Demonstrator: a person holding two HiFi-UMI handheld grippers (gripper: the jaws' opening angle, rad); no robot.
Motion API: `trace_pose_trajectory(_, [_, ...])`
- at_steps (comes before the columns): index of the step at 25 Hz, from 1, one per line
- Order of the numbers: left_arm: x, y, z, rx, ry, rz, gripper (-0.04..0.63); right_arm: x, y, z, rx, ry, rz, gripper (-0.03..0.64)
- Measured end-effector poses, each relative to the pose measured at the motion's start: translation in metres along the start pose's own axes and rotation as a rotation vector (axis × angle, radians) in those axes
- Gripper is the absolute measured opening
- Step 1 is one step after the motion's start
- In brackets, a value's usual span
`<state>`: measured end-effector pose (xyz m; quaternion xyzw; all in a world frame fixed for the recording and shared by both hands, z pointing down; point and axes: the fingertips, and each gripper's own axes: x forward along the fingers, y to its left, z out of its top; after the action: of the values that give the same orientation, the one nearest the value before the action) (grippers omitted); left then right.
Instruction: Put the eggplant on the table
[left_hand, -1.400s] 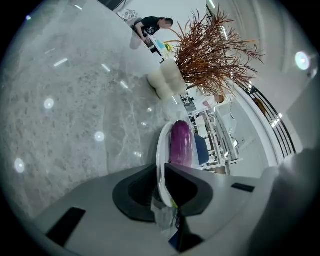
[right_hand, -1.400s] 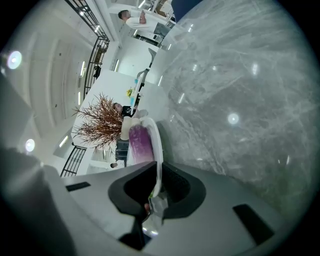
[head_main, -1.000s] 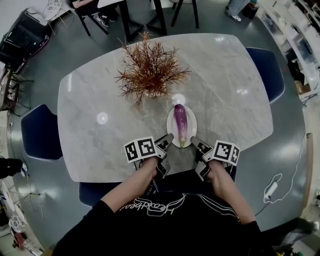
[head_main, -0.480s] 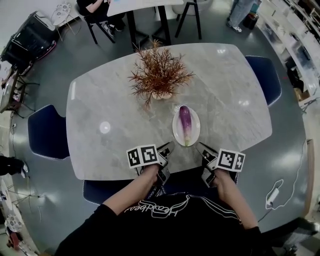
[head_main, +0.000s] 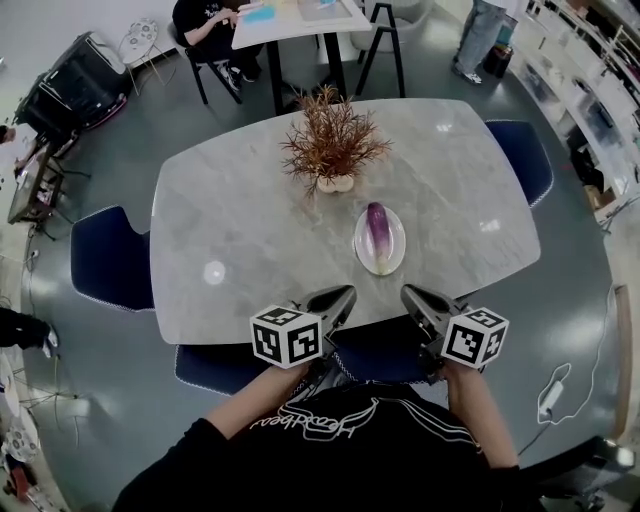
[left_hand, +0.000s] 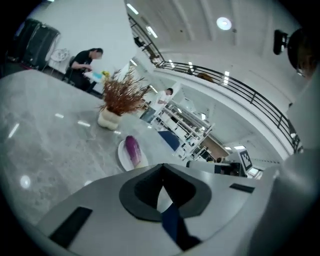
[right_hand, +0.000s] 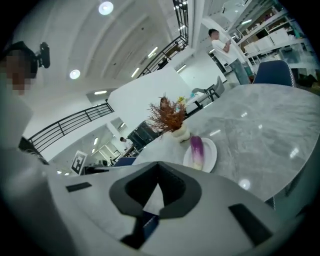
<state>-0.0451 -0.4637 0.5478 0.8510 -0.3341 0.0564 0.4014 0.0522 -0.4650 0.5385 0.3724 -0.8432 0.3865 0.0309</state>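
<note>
Marble table (head_main: 250, 220) bears plate (head_main: 399, 243) with eggplant (head_main: 377, 228); blue chairs (head_main: 110, 262), grey floor (head_main: 140, 125) around.

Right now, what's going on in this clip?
A person holds a gripper in each hand at the near edge of the marble table. The left gripper and the right gripper are both shut and empty, pointing toward the white plate without reaching it. The eggplant lies on that plate beside the dried plant, not yet put on the table.
</note>
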Motion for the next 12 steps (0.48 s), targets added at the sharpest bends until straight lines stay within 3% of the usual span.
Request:
trace_pose_trajectory(3, [-0.018, -0.036, 0.006, 0.108, -0.019, -0.095, 0.009, -0.014, 0.036, 0.000, -0.050, -0.025, 0.079, 0.006])
trace_pose_trajectory(7, [-0.045, -0.082, 0.006, 0.212, -0.023, -0.223, 0.009, -0.039, 0.074, 0.000, -0.233, -0.052, 0.095, 0.006])
trace_pose_trajectory(10, [-0.057, -0.109, 0.004, 0.328, -0.019, -0.266, 0.009, -0.057, 0.092, -0.001, -0.321, -0.065, 0.097, 0.006])
trace_pose_trajectory(12, [-0.062, -0.123, 0.001, 0.361, -0.015, -0.285, 0.009, -0.069, 0.098, -0.004, -0.324, -0.060, 0.095, 0.006])
